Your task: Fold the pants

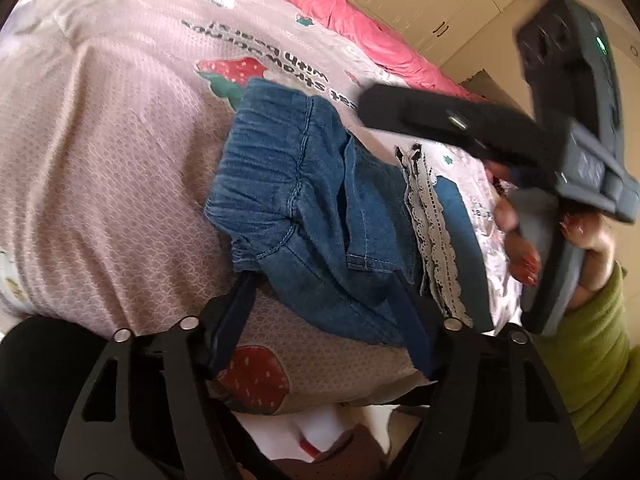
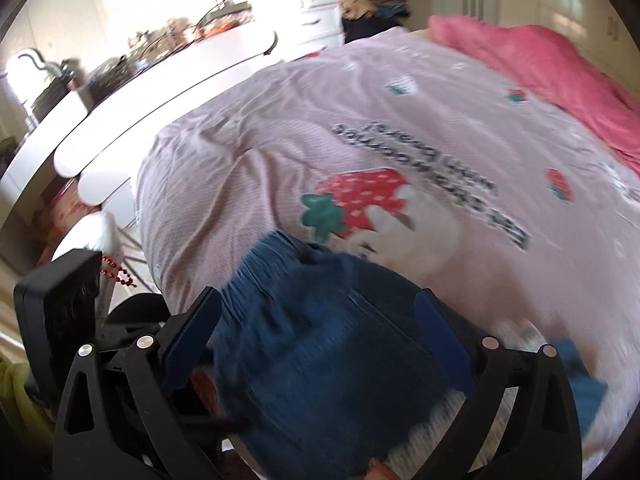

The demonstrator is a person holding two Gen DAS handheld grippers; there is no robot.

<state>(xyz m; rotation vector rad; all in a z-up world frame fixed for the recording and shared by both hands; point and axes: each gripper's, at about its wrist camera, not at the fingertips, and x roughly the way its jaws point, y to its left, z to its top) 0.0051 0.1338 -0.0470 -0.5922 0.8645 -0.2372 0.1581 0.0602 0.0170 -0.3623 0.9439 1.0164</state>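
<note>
Fingers of the left gripper [image 1: 320, 312] stand part open in the left wrist view, their blue pads on either side of the near end of the pants [image 1: 316, 208]. The right pad lies against the denim; the left pad sits just off the waistband edge, and whether it presses cannot be told. The pants, blue denim with a gathered elastic waistband and a strip of white lace [image 1: 432, 232] along one side, lie crumpled near the near edge of the bed, on the pink bedspread [image 1: 120, 140]. Printed on the bedspread, upside down from here, is writing that reads in part "strawberries" and "with bear", beside a red strawberry picture [image 1: 236, 70]. A second strawberry [image 1: 256, 376] shows under the fingers. At the right edge of the view a hand [image 1: 568, 240] with red nails and a green sleeve [image 1: 596, 344] holds the right gripper [image 1: 560, 132], which is above the bed's right side, blurred.

From the right wrist view the right gripper's fingers [image 2: 320, 340] are spread wide, with blurred blue denim of the pants [image 2: 320, 340] between and below them; neither pad clearly presses the cloth. The same upside-down writing [image 2: 432, 168] is too smeared to read fully. A pink blanket [image 2: 540, 68] lies at the bed's far right corner. A white cluttered desk [image 2: 180, 64] stands past the bed's left edge.
</note>
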